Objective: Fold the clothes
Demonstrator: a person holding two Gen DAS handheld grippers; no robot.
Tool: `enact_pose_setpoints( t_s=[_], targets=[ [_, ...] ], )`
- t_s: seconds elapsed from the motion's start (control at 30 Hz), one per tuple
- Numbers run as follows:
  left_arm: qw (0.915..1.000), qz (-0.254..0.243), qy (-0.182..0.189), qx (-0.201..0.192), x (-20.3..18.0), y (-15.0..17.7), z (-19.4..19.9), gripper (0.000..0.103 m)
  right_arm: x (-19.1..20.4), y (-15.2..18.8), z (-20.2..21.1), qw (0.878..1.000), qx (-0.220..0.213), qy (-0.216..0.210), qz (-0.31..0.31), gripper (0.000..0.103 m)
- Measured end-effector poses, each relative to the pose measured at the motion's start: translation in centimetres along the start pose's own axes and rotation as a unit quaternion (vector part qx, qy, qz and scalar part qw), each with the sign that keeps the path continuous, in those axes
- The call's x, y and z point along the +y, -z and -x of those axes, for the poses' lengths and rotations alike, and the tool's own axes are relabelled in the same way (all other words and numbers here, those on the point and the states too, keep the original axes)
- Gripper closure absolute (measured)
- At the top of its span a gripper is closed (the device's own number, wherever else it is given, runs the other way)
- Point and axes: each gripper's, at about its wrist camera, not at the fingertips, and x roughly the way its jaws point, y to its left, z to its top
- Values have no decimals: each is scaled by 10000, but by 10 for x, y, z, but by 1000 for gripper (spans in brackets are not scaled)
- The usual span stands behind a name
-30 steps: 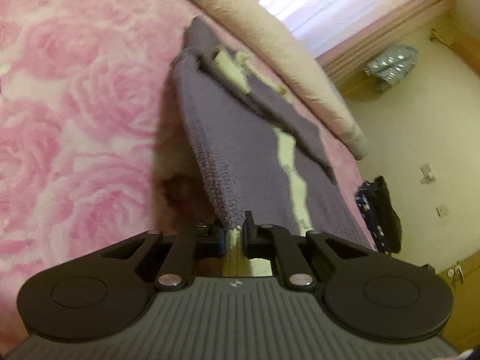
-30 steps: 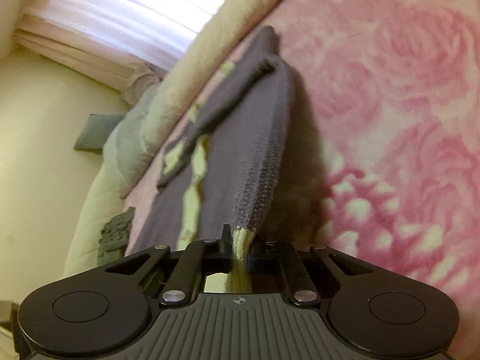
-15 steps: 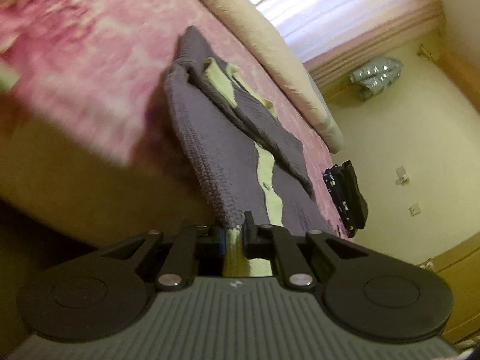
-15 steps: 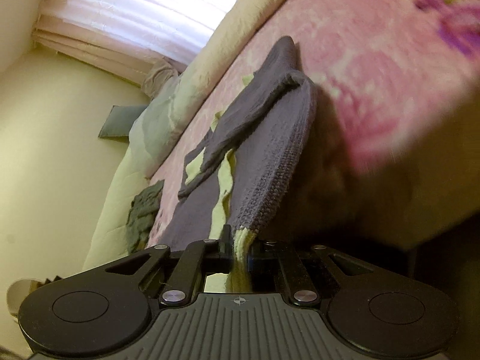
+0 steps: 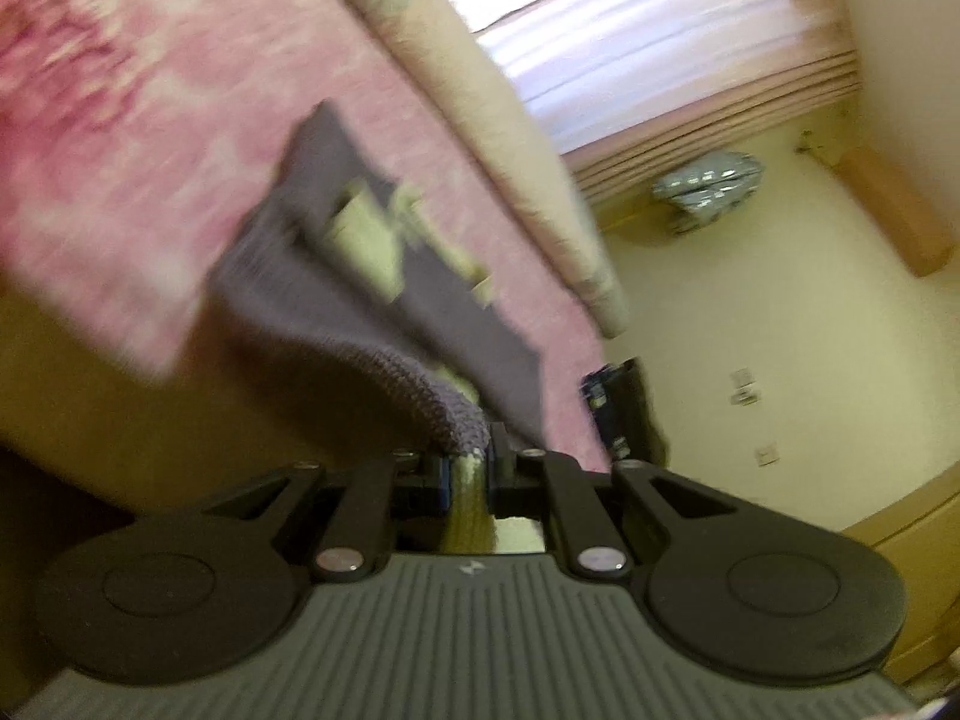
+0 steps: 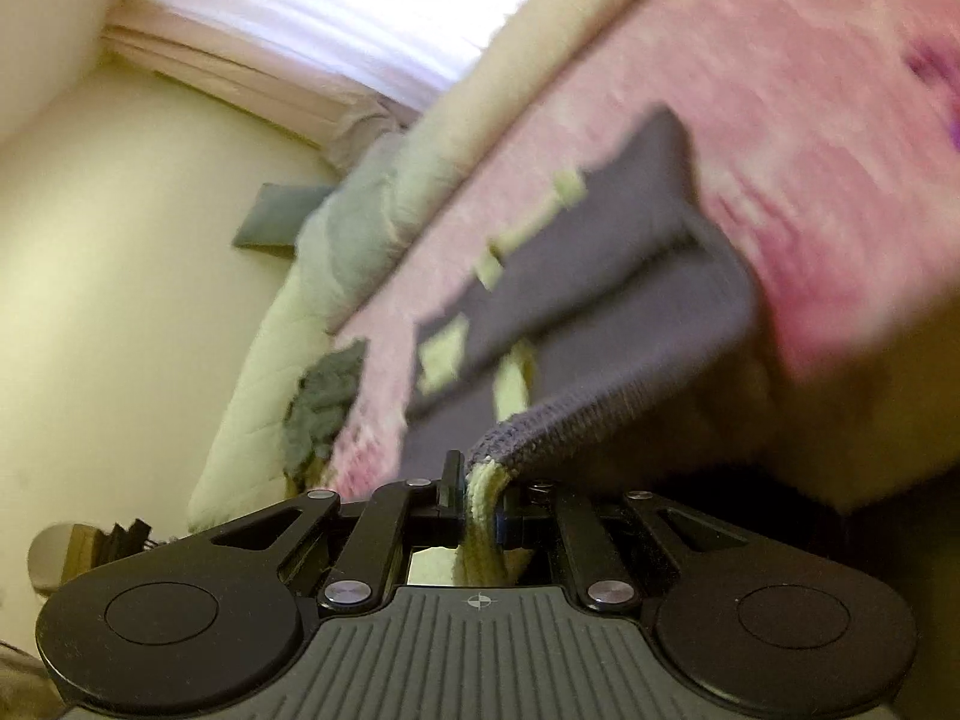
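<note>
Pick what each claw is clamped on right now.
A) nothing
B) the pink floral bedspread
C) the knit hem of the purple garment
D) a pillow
C: the left claw and right claw each pinch the purple garment by its ribbed hem.

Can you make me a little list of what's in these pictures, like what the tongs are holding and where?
garment: purple sweater with pale yellow trim
lying on: pink flowered bed
left tongs: shut on sweater hem
right tongs: shut on sweater hem
hem: lifted off the bed
far end of sweater: on the bed
background: curtain
sharpness: blurred
</note>
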Motion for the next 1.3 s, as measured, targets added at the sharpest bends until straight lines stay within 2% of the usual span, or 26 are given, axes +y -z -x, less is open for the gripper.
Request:
enact_pose_setpoints(
  t_s=[0.13, 0.2, 0.27, 0.3, 0.33, 0.4, 0.43, 0.47, 0.5, 0.53, 0.6, 0.7, 0.8, 0.87, 0.93, 1.0, 1.03, 1.07, 1.1, 1.13, 1.23, 1.3],
  targets=[
    [9998, 65, 111, -147, -6, -71, -48, 94, 13, -70, -30, 9996, -271, -125, -8, 96],
    [9987, 457, 11, -208, 9, -103, -81, 91, 4, -103, -56, 9990, -387, -48, -220, 96],
    [9954, 932, -116, -202, 32, -132, -120, 83, -19, -139, -91, 9966, -459, 198, -658, 95],
    [9923, 1196, -281, -178, 46, -144, -137, 83, -35, -156, -113, 9939, -496, 415, -890, 81],
    [9879, 1468, -481, -146, 60, -153, -155, 81, -48, -169, -131, 9918, -518, 633, -980, 60],
    [9839, 1625, -737, -138, 77, -166, -172, 80, -71, -186, -158, 9867, -689, 1058, -1026, 36],
    [9844, 1568, -780, -190, 82, -169, -175, 77, -80, -190, -166, 9842, -806, 1242, -972, 36],
    [9870, 1396, -750, -269, 82, -172, -172, 68, -82, -192, -169, 9850, -840, 1294, -776, 36],
    [9899, 1183, -694, -358, 80, -175, -168, 65, -84, -192, -171, 9856, -870, 1335, -575, 36],
    [9922, 970, -638, -447, 78, -178, -164, 63, -83, -191, -170, 9866, -875, 1334, -338, 36],
    [9948, 283, -790, -569, 68, -181, -158, 63, -77, -186, -166, 9848, -856, 1483, 292, 36],
    [9885, -929, -1122, -396, 50, -179, -164, 63, -60, -178, -165, 9675, -822, 1805, 1570, 36],
    [9680, -2071, -1419, -51, 30, -170, -188, 63, -53, -175, -175, 9538, -599, 1880, 2266, 36],
    [9470, -2742, -1663, 168, 20, -162, -208, 63, -55, -172, -191, 9471, -396, 1963, 2507, 36],
    [9224, -3306, -1964, 359, 15, -153, -229, 65, -56, -167, -207, 9347, -205, 2090, 2869, 36],
    [9061, -3624, -2112, 548, 16, -147, -245, 73, -58, -165, -221, 9234, -59, 2242, 3115, 37],
    [9053, -3651, -2102, 537, 17, -145, -246, 93, -61, -164, -225, 9214, 3, 2232, 3180, 59],
    [9069, -3638, -2067, 488, 19, -144, -244, 94, -64, -163, -228, 9196, 57, 2229, 3234, 80],
    [9085, -3625, -2031, 439, 20, -143, -242, 94, -65, -163, -230, 9189, 48, 2254, 3238, 94],
    [9100, -3612, -1996, 390, 22, -143, -240, 95, -64, -162, -226, 9189, -55, 2200, 3275, 94],
    [9203, -3533, -1678, -81, 23, -144, -224, 95, -62, -160, -215, 9181, -371, 2031, 3382, 95],
    [9243, -3419, -1678, -248, 24, -147, -220, 95, -58, -161, -202, 9196, -638, 1886, 3386, 95]
  ],
)
